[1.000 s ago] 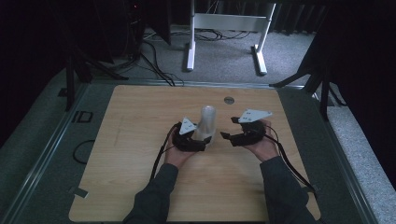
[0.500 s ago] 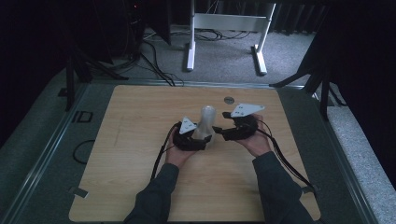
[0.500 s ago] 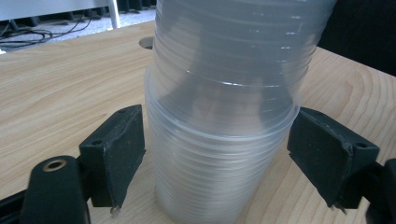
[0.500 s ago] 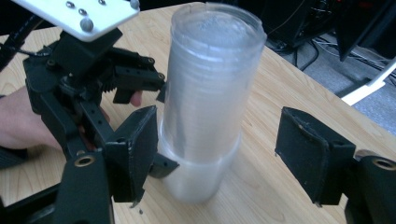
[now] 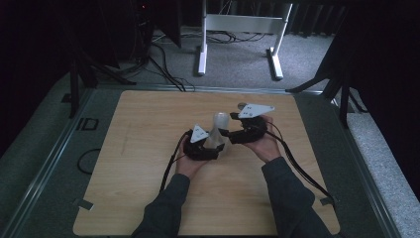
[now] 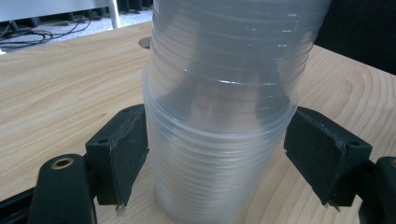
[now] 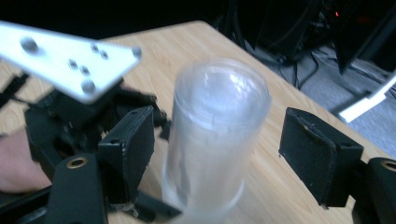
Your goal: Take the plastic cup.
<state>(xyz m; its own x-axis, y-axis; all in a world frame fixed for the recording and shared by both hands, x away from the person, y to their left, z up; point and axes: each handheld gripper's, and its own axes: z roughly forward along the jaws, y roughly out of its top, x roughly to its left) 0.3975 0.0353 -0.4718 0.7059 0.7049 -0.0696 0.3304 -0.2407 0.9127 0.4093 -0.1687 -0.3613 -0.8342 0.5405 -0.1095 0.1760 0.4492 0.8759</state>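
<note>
From above, my left gripper (image 5: 214, 144) clamps the base of the clear ribbed plastic cup stack (image 5: 218, 130) mid-table, its jaws just closing; the right gripper (image 7: 217, 154), at three o'clock, straddles the top unclenched, having just opened wider; light, slippery, crushable, so I'd pinch under a rim.

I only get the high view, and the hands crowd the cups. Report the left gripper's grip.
Observer: The left gripper's jaws have just been closing. The stack of clear cups stands between them, and both pads look pressed against it.
Operator: Now give me the right one.
Observer: The right gripper's jaws have just been opening. They straddle the top of the stack, with a gap on each side.
</note>
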